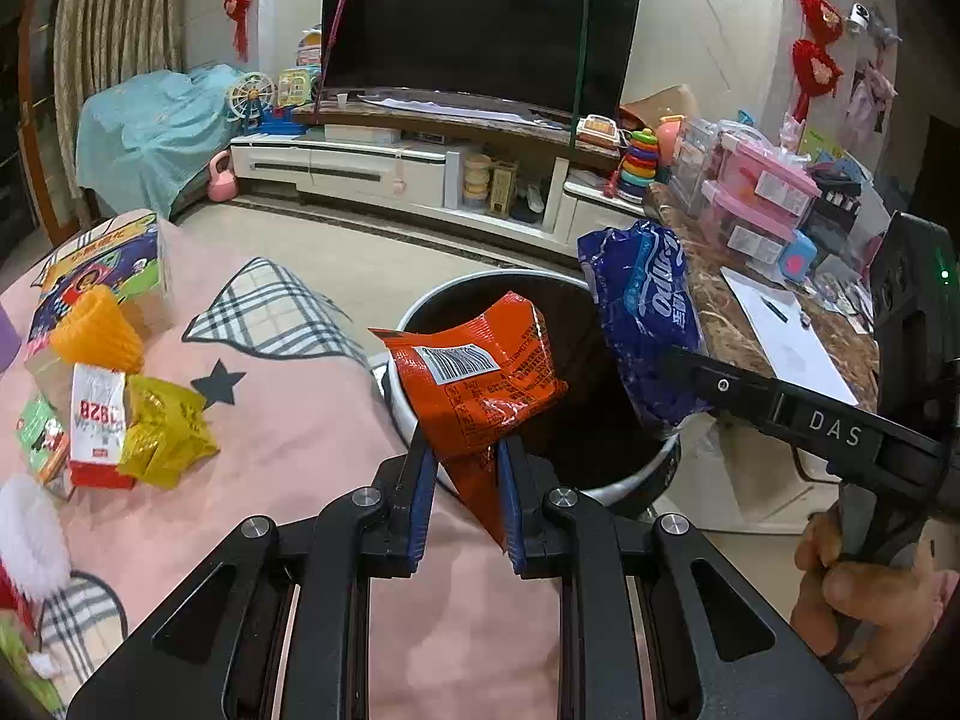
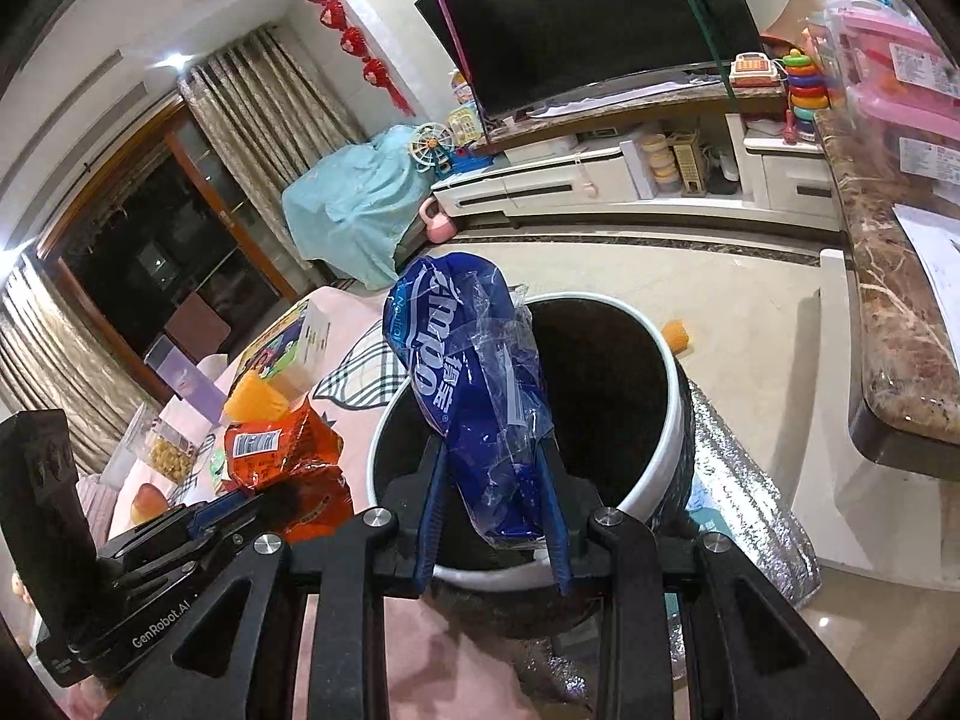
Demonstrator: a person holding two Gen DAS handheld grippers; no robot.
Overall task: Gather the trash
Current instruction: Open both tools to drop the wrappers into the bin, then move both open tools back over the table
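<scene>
My left gripper [image 1: 463, 450] is shut on an orange snack wrapper [image 1: 480, 372] and holds it over the near rim of the white-rimmed black bin [image 1: 414, 312]. My right gripper [image 2: 492, 456] is shut on a crumpled blue plastic bag [image 2: 468, 372] and holds it over the bin's opening [image 2: 660, 468]. In the left wrist view the blue bag [image 1: 648, 324] hangs at the bin's right side. In the right wrist view the orange wrapper [image 2: 282, 450] and the left gripper sit to the left of the bin.
The pink tablecloth [image 1: 288, 432] holds more trash at left: a yellow wrapper [image 1: 162, 438], a red-white packet [image 1: 99, 426], an orange paper cup [image 1: 99, 324] and a colourful box [image 1: 102, 270]. A marble counter [image 2: 894, 324] stands right of the bin. A TV stand is behind.
</scene>
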